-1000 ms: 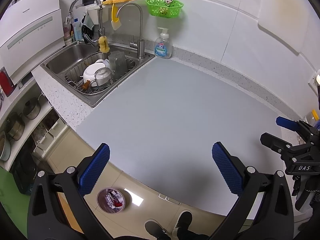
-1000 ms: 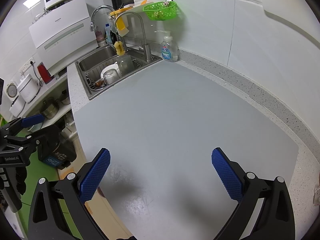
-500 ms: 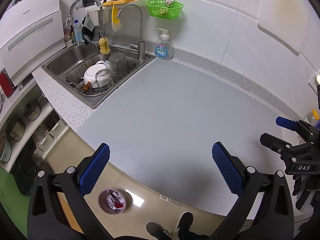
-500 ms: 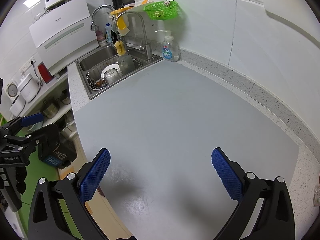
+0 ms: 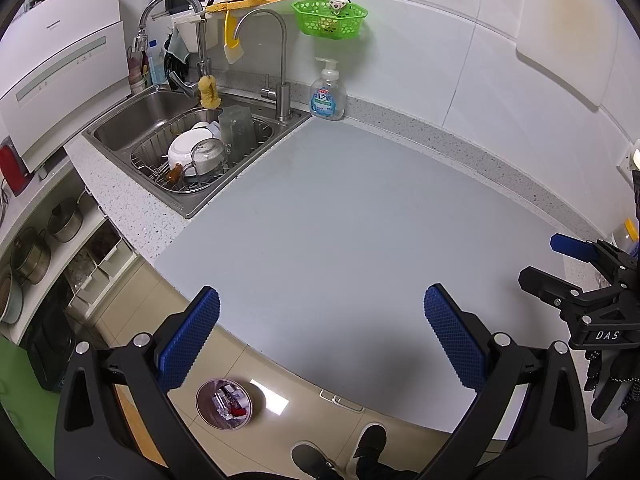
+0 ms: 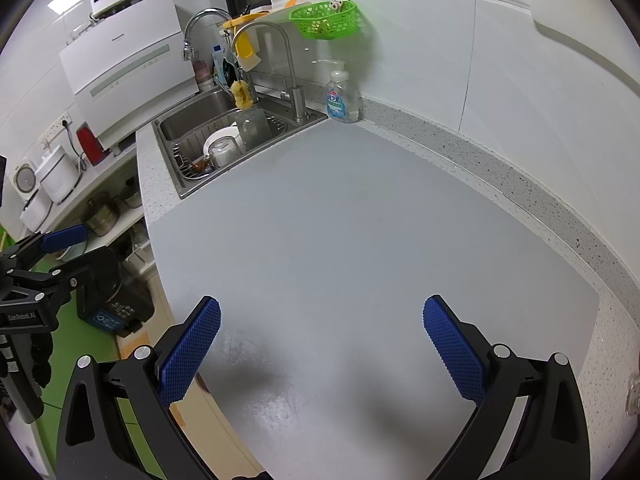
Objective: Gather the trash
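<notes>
Almost nothing has changed since a second ago: left tool (image 5: pixel 320 332) and right tool (image 6: pixel 320 336) hover wide open, empty. Trash sits in the floor bin (image 5: pixel 224 403), lower left; the table (image 5: pixel 360 220) looks bare, so collecting seems finished.

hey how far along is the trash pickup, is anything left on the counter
Looks done: the grey counter shows no loose trash in either view, and the small bin on the floor already holds scraps. In hand: nothing, the left gripper and right gripper are both open and empty. Left: nothing visible to collect; only the soap bottle stands there.
</notes>
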Available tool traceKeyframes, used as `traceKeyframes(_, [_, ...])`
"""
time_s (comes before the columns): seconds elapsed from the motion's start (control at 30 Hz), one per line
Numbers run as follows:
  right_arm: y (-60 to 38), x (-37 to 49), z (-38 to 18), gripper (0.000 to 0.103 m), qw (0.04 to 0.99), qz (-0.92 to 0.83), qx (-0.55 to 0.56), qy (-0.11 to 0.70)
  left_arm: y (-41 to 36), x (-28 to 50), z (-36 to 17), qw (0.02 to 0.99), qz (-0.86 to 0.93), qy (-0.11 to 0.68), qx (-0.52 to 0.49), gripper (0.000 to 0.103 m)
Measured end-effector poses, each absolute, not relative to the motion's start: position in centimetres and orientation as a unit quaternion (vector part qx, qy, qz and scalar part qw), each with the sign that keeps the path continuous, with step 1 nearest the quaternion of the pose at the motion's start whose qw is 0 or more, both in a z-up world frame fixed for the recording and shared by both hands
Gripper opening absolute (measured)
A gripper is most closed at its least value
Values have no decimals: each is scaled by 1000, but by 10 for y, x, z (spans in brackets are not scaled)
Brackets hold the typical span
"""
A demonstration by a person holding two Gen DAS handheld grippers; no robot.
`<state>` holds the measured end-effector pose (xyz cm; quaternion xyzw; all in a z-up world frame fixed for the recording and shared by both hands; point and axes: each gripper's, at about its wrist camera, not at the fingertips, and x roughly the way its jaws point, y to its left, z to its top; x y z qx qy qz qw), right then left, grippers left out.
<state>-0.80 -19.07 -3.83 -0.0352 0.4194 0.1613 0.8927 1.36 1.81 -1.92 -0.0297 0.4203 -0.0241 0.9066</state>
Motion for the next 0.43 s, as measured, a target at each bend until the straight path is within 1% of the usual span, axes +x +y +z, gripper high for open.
traceKeyframes(0.3, [-196, -3, -41, 97, 893, 159, -30, 420, 11, 23, -22, 902, -17, 431, -13, 100])
traceKeyframes(0.43, [-204, -4, -42, 97, 895, 154, -25, 419, 5, 26, -21, 906, -7, 423, -2, 100])
